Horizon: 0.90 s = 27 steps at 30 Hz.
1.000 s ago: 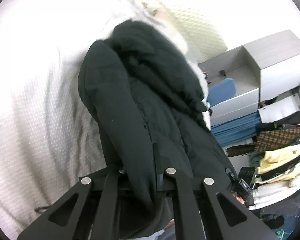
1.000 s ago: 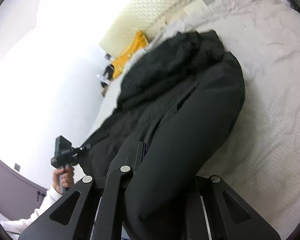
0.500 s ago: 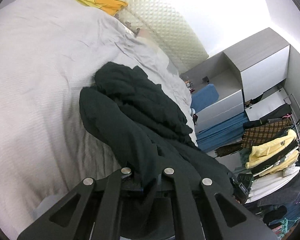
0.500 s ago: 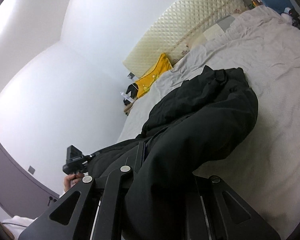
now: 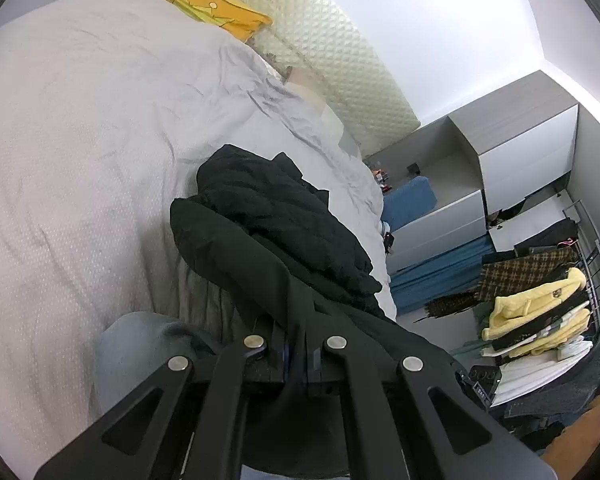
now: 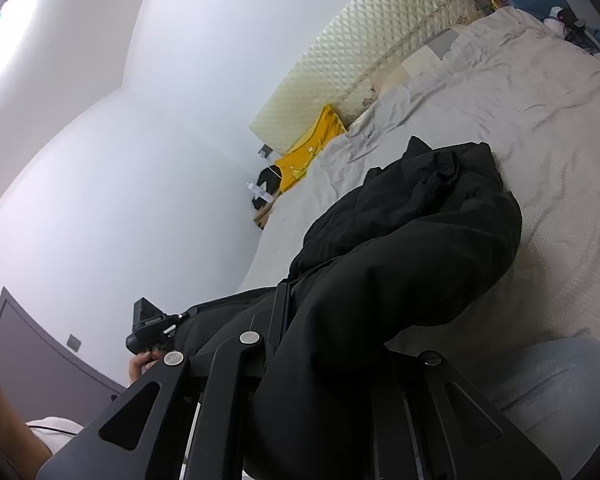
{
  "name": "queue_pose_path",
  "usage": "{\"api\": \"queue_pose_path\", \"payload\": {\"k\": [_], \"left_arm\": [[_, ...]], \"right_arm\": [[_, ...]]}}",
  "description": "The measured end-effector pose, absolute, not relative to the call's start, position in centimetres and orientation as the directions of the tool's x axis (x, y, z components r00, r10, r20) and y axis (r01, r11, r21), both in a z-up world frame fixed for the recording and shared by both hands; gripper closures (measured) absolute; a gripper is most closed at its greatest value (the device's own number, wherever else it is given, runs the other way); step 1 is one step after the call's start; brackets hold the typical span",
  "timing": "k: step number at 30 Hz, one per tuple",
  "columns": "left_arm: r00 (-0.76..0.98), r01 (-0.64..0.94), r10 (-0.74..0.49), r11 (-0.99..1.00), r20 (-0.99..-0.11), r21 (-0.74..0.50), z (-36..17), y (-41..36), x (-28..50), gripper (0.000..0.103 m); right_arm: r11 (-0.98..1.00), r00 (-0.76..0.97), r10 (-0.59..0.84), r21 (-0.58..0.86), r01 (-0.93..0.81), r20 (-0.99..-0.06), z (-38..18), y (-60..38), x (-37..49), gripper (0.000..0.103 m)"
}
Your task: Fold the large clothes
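Note:
A large black padded coat (image 5: 268, 220) lies on the pale grey bed (image 5: 80, 140), its far end bunched up, its near end stretched off the bed's edge to both grippers. My left gripper (image 5: 296, 344) is shut on the coat's near edge; the jaws pinch the cloth. In the right wrist view the coat (image 6: 412, 240) drapes over my right gripper (image 6: 328, 344), which is shut on its hem; the right finger is hidden under cloth. The left gripper's body (image 6: 148, 328) and the hand holding it show at the left there.
A yellow pillow (image 5: 208, 4) and a quilted cream headboard (image 5: 340, 64) are at the bed's head. Grey cabinets (image 5: 520, 152), blue cloth (image 5: 440, 276) and a rack of hanging clothes (image 5: 540, 312) stand right of the bed. My jeans-clad knee (image 6: 552, 384) is at the bed's edge.
Both grippers have pulled back and down from the bed with the coat, dragging its near end off the edge. The coat now looks smaller and more of the bed and room shows.

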<state>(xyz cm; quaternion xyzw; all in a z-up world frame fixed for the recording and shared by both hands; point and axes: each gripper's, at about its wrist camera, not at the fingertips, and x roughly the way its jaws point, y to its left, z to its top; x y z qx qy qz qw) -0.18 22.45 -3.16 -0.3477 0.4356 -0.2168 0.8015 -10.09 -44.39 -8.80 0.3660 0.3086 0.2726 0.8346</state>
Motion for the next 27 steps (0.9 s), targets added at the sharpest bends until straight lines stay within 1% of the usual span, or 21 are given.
{"api": "queue_pose_path", "payload": {"k": [2,7,12,14,17,19,20,23,27], "left_arm": [[0.527,0.042,-0.649,0.665,-0.549,-0.746,-3.1,22.3,0.4,0.103],[0.527,0.065,-0.644,0.682,-0.555,-0.729,-1.5,21.1,4.9,0.103],[0.519,0.059,-0.609,0.726,-0.600,-0.685,0.1,19.1,10.9,0.102],[0.507,0.027,-0.602,0.726,-0.617,-0.687,0.3,18.4,14.1,0.101],[0.508,0.021,-0.558,0.769,-0.656,-0.639,0.5,16.7,18.0,0.100],[0.497,-0.010,-0.494,0.819,-0.714,-0.574,0.0,15.4,21.2,0.099],[0.491,-0.034,-0.481,0.822,-0.726,-0.568,-0.4,15.0,22.5,0.099],[0.476,-0.082,-0.397,0.869,-0.785,-0.488,-1.7,13.6,26.4,0.096],[0.458,-0.142,-0.318,0.896,-0.830,-0.422,-4.1,12.1,31.6,0.095]], "right_arm": [[0.587,0.659,0.681,0.776,-0.231,-0.319,-8.5,-44.5,-9.5,0.093],[0.567,0.688,0.668,0.794,-0.222,-0.284,-7.8,-45.9,-7.3,0.093],[0.502,0.698,0.666,0.851,-0.157,-0.265,-8.2,-48.1,-1.8,0.093],[0.473,0.693,0.670,0.873,-0.119,-0.268,-8.6,-49.1,1.2,0.092],[0.503,0.712,0.622,0.863,-0.044,-0.326,-9.1,-50.3,5.4,0.092],[0.508,0.705,0.617,0.861,-0.017,-0.350,-9.7,-50.7,8.2,0.092],[0.492,0.705,0.608,0.870,0.026,-0.365,-10.5,-51.2,10.2,0.092],[0.450,0.685,0.603,0.884,0.130,-0.408,-12.9,-51.8,14.3,0.092],[0.441,0.636,0.594,0.860,0.255,-0.493,-16.1,-52.2,20.4,0.092]]}}
